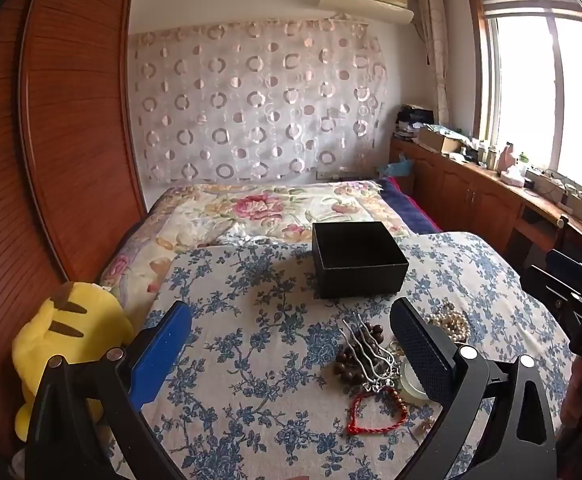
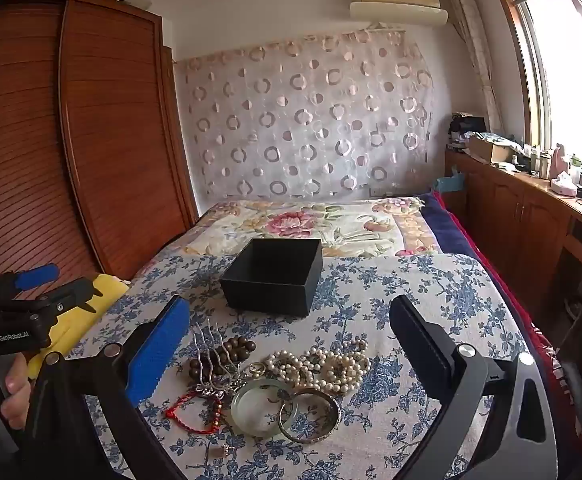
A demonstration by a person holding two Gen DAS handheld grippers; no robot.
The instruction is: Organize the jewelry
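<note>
left gripper point(image 1: 291, 344): jaws spread wide, nothing between them; hovers over the blue-floral cloth point(image 1: 251, 400) with the jewelry pile toward its right finger. In the right wrist view only its side shows at far left, held by a hand point(image 2: 7, 392) cut off by the frame.
right gripper point(image 2: 291, 340): jaws wide apart, holding nothing, pile sits between and below the fingers. In the left wrist view only a dark part of it shows at the right edge.
black box point(image 2: 275, 276): open top, on the cloth just beyond the pile; inside is dark, contents can't be made out.
pearl necklace point(image 2: 323, 364): heaped on the right of the pile; mostly hidden behind the right finger in the left wrist view.
wooden bead bracelet point(image 2: 219, 356): dark beads, partly covered by the silver hair comb point(image 2: 211, 356) lying across it.
jade bangle point(image 2: 259, 404): pale, flat on cloth, overlapped by the metal bangle point(image 2: 311, 416); both nearly hidden in the left wrist view.
red cord bracelet point(image 1: 375, 412): nearest edge of pile, left part blocked by the blue pad in the right wrist view.
small ring point(image 2: 257, 369): between comb and pearls, too small to detail.
small item point(image 2: 225, 450): near bottom edge, can't identify.
yellow plush toy point(image 1: 67, 344): left of the cloth, partly behind the left finger.
</note>
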